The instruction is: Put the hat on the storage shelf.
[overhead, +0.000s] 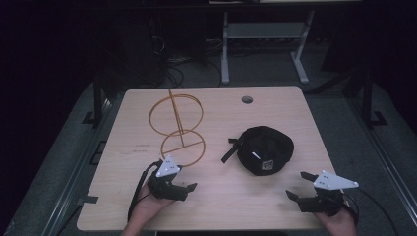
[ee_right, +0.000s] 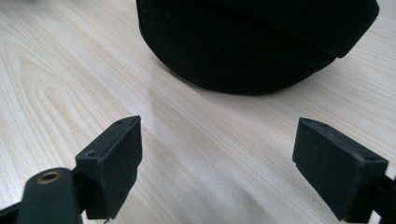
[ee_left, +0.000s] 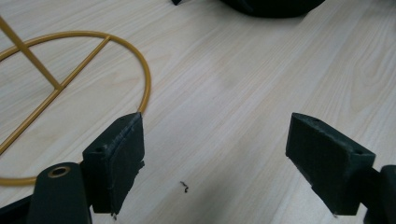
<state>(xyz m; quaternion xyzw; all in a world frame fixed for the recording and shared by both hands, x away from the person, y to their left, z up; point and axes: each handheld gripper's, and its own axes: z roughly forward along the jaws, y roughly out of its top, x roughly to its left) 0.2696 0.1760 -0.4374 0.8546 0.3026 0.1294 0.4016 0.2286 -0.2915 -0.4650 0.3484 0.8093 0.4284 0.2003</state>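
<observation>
Left gripper [overhead: 184, 189]: lower left of the high view, jaws apart, empty, just beside the wire stand's base ring, likely staged to steady it.
Right gripper [overhead: 301, 185]: lower right, jaws apart, empty, aimed at the cap.
Black cap [overhead: 265, 150]: centre right, on the table [overhead: 221, 206].
Gold wire stand [overhead: 179, 130]: upper left, upright.

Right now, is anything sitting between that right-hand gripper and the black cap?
Nothing visible. The right gripper is open, with bare wooden table between its jaws and the black cap just ahead.
</observation>
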